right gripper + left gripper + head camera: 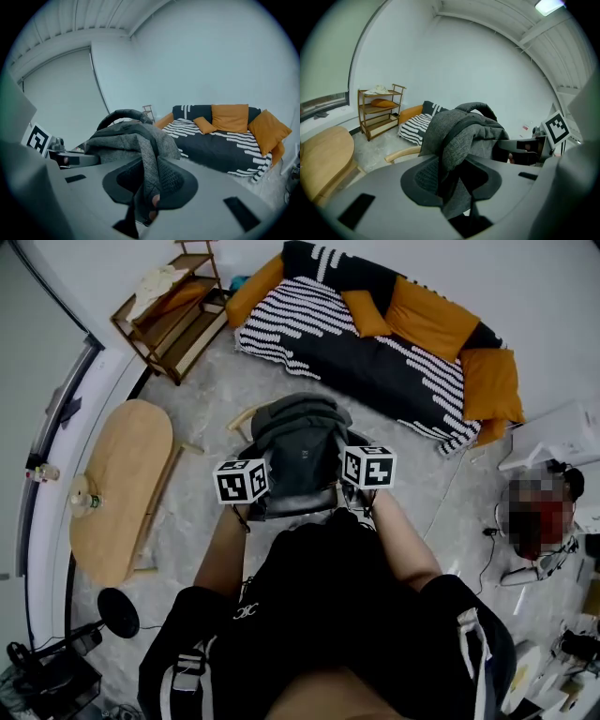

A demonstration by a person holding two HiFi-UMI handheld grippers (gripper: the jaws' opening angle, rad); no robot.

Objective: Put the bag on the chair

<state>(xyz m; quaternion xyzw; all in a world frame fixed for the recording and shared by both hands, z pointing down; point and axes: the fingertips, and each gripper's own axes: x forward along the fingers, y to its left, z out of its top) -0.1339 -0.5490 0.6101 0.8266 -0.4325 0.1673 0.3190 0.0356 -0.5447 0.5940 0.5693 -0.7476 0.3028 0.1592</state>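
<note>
A striped dark sofa (375,362) with orange cushions lies well ahead of both grippers, against the far wall. An oval wooden surface (122,484) stands off to the left of the left gripper (452,183), and a wooden shelf unit (173,301) sits ahead of that gripper and further left, in the corner.

Just ahead of the two grippers and below them is the chair (242,418), of which only a pale wooden arm shows past the load. The grey bag (300,451) hangs between the grippers and over the chair. It may already rest on the seat, but the bag itself hides that.

The left gripper is clamped on a fold of the bag's grey fabric at its left side. The right gripper (147,185) is likewise closed on a strip of the same fabric at the bag's right side, with the bag's curved top handle rising ahead of it.
</note>
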